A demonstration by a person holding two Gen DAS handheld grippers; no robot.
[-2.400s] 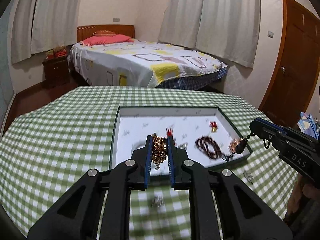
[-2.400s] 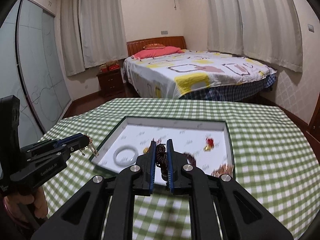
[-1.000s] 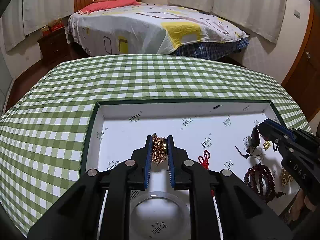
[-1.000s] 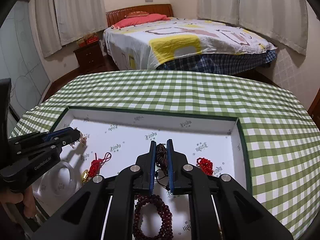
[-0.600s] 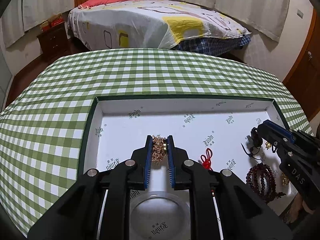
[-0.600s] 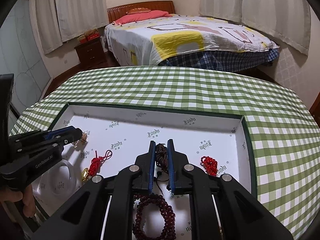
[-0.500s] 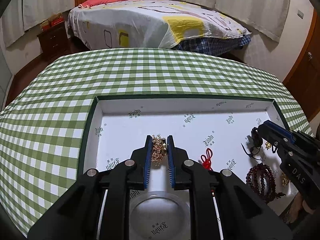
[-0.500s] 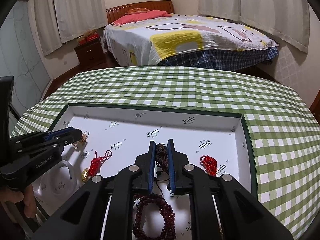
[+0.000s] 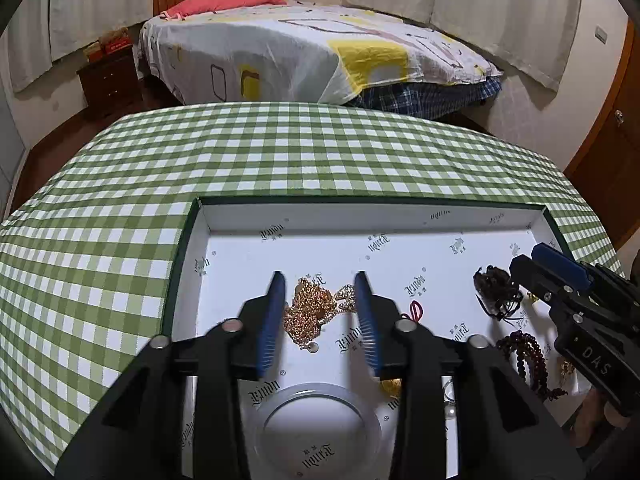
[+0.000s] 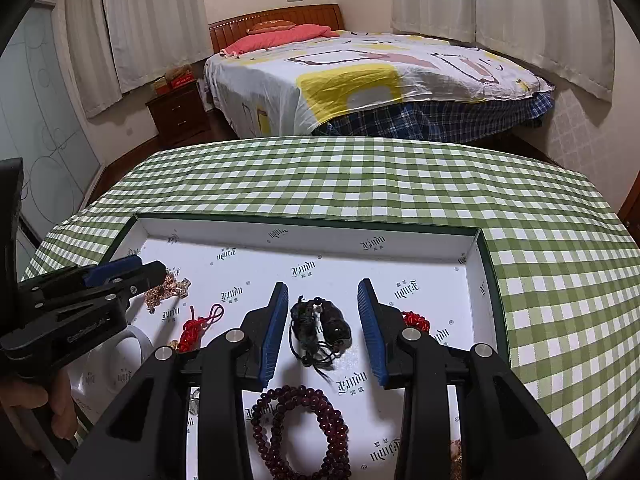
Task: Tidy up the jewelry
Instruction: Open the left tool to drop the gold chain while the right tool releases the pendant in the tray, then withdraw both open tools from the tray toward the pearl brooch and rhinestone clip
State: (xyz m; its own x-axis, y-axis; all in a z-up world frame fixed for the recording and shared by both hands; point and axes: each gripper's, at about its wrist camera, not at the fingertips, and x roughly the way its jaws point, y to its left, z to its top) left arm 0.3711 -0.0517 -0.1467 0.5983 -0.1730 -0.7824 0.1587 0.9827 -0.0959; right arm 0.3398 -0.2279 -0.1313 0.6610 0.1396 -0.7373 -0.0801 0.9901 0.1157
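A white-lined box point(image 9: 400, 218) point(image 10: 304, 228) with a dark green rim lies on the green checked tablecloth. My left gripper point(image 9: 320, 312) is opening; a gold chain point(image 9: 310, 312) lies loose on the box floor between its blue pads, touched by neither. My right gripper point(image 10: 323, 320) is opening too, and a black corded pendant point(image 10: 320, 330) rests on the floor between its pads, free of them. A dark red bead bracelet point(image 10: 300, 428) point(image 9: 528, 360) lies nearer the camera. A pale bangle point(image 9: 316, 420) sits below the left gripper.
Red knotted charms point(image 10: 198, 326) point(image 10: 416, 320) also lie in the box. The tablecloth point(image 10: 360, 176) stretches beyond the box to the table's far edge. A bed point(image 10: 360, 80), a nightstand point(image 10: 176, 112) and curtains stand behind. A hand point(image 10: 44, 400) holds the left gripper's handle.
Both grippers' jaws have parted. The gold chain has dropped from the left pads and the black pendant from the right pads onto the box floor. Neither hand has shifted.
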